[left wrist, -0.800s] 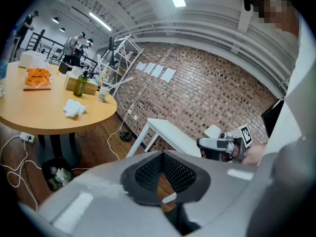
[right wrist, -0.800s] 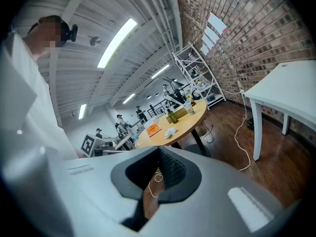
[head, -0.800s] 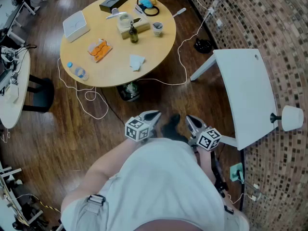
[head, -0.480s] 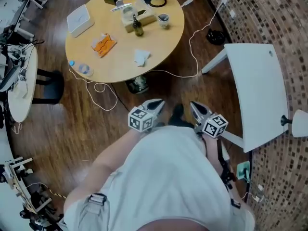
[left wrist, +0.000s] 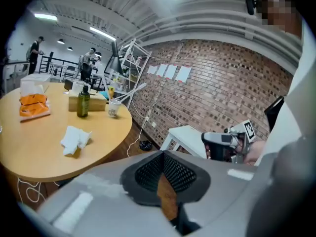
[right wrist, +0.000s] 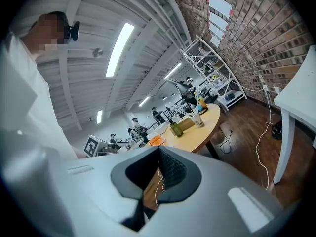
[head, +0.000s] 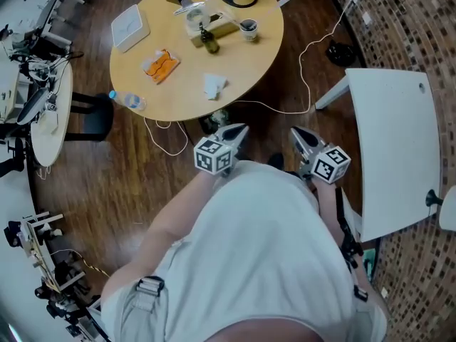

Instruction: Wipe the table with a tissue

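A crumpled white tissue (head: 214,85) (left wrist: 75,138) lies near the front edge of the round wooden table (head: 185,95) (left wrist: 44,154) (right wrist: 197,128). Both grippers are held in front of the person's body, short of the table and above the dark floor. My left gripper (head: 236,131) (left wrist: 163,157) is shut with nothing in it and points toward the table, with the tissue ahead to its left. My right gripper (head: 297,134) (right wrist: 159,168) is also shut and empty; it appears beside the left one in the left gripper view (left wrist: 223,142).
On the table are a white box (head: 130,27), an orange packet (head: 159,65), a water bottle (head: 127,100), a dark bottle (head: 207,43) and a cup (head: 248,28). A white table (head: 392,141) stands right. Cables (head: 303,77) trail over the floor. A small round table (head: 51,116) stands left.
The round table has come nearer and shifted right in the head view. Both grippers, still shut, sit higher in the view and closer to the table's edge.
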Available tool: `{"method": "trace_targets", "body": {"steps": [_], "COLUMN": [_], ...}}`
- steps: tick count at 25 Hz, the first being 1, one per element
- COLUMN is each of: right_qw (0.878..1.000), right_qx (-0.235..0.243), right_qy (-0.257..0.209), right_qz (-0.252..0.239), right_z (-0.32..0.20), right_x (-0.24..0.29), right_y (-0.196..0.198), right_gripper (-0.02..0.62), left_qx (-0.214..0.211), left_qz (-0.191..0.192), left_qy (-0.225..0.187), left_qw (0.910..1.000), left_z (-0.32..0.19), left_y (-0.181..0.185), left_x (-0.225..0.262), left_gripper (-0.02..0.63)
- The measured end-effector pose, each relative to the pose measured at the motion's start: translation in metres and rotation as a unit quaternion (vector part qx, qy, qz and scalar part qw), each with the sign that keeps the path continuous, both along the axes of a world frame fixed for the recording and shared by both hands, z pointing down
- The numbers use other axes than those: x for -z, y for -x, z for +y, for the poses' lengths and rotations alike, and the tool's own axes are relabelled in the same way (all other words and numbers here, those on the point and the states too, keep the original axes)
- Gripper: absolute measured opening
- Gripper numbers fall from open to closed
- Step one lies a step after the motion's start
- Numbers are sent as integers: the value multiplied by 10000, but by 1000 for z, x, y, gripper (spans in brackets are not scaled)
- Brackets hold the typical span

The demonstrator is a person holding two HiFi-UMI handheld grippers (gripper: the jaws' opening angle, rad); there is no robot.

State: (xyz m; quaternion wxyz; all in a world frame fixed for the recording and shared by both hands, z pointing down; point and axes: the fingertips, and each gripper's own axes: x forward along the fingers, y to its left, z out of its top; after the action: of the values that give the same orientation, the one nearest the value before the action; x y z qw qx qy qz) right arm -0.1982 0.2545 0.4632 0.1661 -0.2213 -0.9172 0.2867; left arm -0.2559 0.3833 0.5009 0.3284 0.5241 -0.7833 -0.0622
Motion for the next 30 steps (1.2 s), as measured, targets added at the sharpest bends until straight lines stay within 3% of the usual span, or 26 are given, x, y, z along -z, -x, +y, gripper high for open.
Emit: {"method": "trace_targets", "body": {"steps": [4, 8, 15, 17, 19, 24, 30], "right_qw": [10000, 9999, 9996, 9992, 9985, 9940, 9865], "right_qx": [37, 56, 66, -44, -218, -864, -1415], "right_qy": [60, 118, 47, 18, 33, -139, -230], "right_qz": [-1, 82, 279, 394, 500, 651, 788], "right_z": [-18, -29, -21, -20, -25, -62, -69], "right_x": [4, 1, -7, -9, -9, -3, -2], "right_y": [8, 22, 54, 57, 59, 67, 67], "right_gripper": [6, 6, 6, 6, 6, 6, 6], "left_qx": [511, 750, 829, 767, 764, 820, 715], "left_qz": [-130, -270, -57, 216, 351, 287, 386], "left_qy": [13, 134, 401, 512, 733, 1498, 2384], "left_qw": [9986, 9967, 9957, 9955, 9938, 9849, 9678], "left_z": [11, 29, 63, 68, 72, 68, 70], "left_y": [47, 83, 135, 148, 165, 215, 231], "left_x": [12, 21, 4, -14, -32, -74, -129], "left_gripper": [6, 6, 8, 100, 154, 175, 204]}}
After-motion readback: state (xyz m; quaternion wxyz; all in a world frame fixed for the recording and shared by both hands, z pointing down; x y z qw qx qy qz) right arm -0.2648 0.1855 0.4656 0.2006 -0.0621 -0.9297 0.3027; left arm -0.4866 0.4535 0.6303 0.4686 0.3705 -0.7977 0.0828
